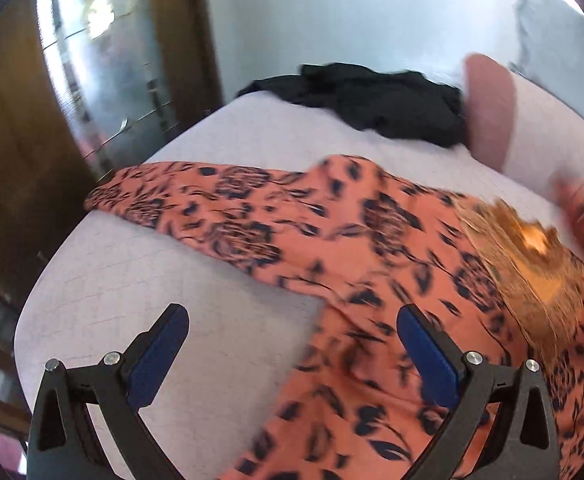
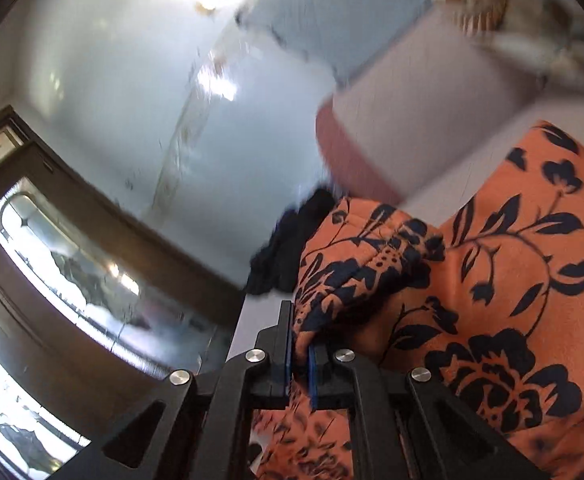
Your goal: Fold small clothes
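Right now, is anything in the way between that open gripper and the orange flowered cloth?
Nothing visible. The left gripper hangs open right over the orange cloth on the white sheet. The black garment lies farther back, apart.

Left gripper (image 1: 292,340): jaws spread wide, blue pads facing each other, nothing pressed between them; it angles downward above the surface.
Left fingers (image 1: 160,344): black, blue-lined, apart at both sides of the view.
Right gripper (image 2: 301,344): jaws drawn together, pads clamped on a bunched fold of the orange floral garment (image 2: 492,280).
Right wrist: rolled, view tilted and blurred.
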### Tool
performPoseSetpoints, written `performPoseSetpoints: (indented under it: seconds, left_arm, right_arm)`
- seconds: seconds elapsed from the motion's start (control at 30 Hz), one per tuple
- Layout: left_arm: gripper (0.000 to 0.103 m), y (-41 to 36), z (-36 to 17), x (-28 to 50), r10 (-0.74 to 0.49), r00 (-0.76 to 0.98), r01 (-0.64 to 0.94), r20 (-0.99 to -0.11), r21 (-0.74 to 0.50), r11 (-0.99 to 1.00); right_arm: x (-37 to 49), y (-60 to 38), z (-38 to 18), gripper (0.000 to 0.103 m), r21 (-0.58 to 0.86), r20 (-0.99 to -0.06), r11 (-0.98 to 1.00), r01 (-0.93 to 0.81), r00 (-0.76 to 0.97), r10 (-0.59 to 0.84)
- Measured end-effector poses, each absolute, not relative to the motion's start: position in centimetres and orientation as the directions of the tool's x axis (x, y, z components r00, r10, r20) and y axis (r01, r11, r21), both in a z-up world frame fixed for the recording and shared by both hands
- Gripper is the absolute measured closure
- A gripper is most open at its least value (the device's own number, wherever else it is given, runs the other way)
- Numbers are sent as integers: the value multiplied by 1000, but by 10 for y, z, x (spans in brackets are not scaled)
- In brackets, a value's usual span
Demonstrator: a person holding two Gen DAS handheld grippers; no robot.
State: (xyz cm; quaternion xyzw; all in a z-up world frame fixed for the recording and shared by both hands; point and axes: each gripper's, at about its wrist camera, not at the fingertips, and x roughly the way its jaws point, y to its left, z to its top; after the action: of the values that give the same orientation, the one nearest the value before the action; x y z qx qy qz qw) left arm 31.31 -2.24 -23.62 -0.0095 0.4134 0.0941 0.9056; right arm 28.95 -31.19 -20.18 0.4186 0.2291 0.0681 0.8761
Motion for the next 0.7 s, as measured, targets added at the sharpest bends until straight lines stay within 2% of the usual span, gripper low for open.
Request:
performPoseSetpoints:
  seconds: [0.17, 0.23, 0.27, 0.3, 0.33, 0.43, 0.53, 0.6, 0.7]
  left_arm:
    - [0, -6, -231, 323, 186, 650, -215, -737, 56, 975]
    - [0, -3, -229, 325, 173, 659, -210, -732, 42, 977]
    - [0, -3, -229, 326, 156, 663, -200, -732, 28, 979]
    - [0, -4, -228, 327, 131, 668, -183, -733, 9, 983]
    - [0, -6, -228, 329, 99, 672, -161, -734, -14, 987]
    - [0, -20, -229, 331, -28, 672, -69, -740, -100, 993]
    - [0, -50, -229, 328, -95, 689, 32, -719, -101, 994]
    - [0, -75, -229, 320, -133, 699, 117, -703, -71, 991]
    - [0, -114, -235, 306, -168, 702, 218, -692, -15, 976]
  right_arm:
    - [351, -253, -285, 91, 810, -492, 561, 171, 719, 491]
    - [358, -241, -304, 75, 808, -532, 554, 201, 653, 539]
    - [356, -239, -307, 54, 812, -531, 551, 195, 639, 557]
    - [350, -239, -305, 28, 817, -520, 548, 180, 642, 564]
    - [337, -242, -298, 24, 820, -501, 550, 160, 665, 554]
    - [296, -265, -274, 24, 792, -469, 601, 107, 738, 486]
    - [253, -294, -253, 29, 714, -509, 679, 168, 791, 339]
    - [231, -314, -252, 52, 681, -535, 694, 235, 806, 252]
    - [209, -352, -260, 68, 668, -570, 656, 350, 808, 149]
